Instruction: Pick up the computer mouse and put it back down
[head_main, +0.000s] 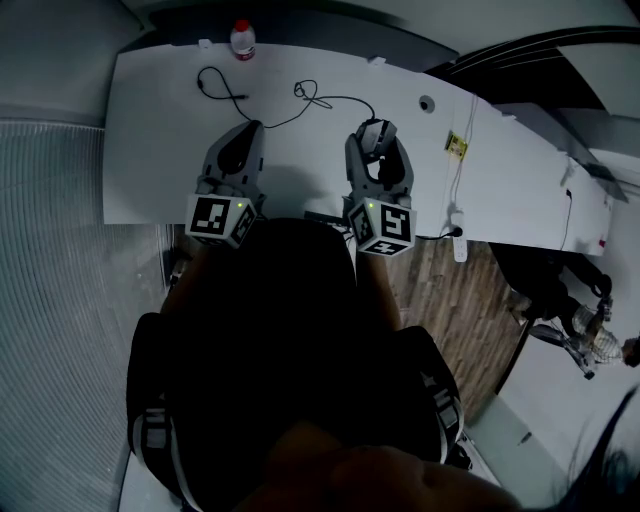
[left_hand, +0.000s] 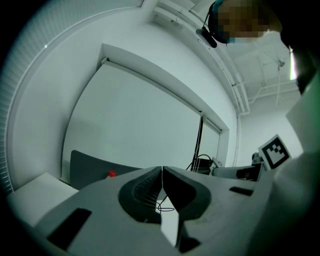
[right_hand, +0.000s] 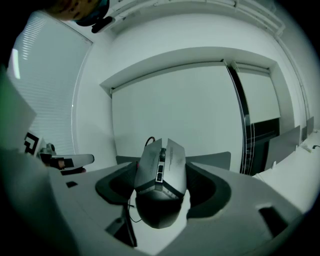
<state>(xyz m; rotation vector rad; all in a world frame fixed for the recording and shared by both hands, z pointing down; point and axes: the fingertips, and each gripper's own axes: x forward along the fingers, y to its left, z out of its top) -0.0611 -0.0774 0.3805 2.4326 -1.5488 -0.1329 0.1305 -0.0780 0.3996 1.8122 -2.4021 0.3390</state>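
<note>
Judging from the views, the pick-up is taken as done: the mouse (right_hand: 162, 170) is clamped between the jaws of the right gripper (right_hand: 161, 176), seemingly raised nose-up over the white table (head_main: 160, 130). Setting it down is left. The left gripper (left_hand: 162, 177) is pressed together on nothing. No writing can be read.

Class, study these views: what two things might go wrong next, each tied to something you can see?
1. The right gripper holds the computer mouse by its sides only, so it may slip or tip on the way down.
2. The mouse's cable lies looped near the shut left gripper; it might snag there and tug the mouse.
</note>
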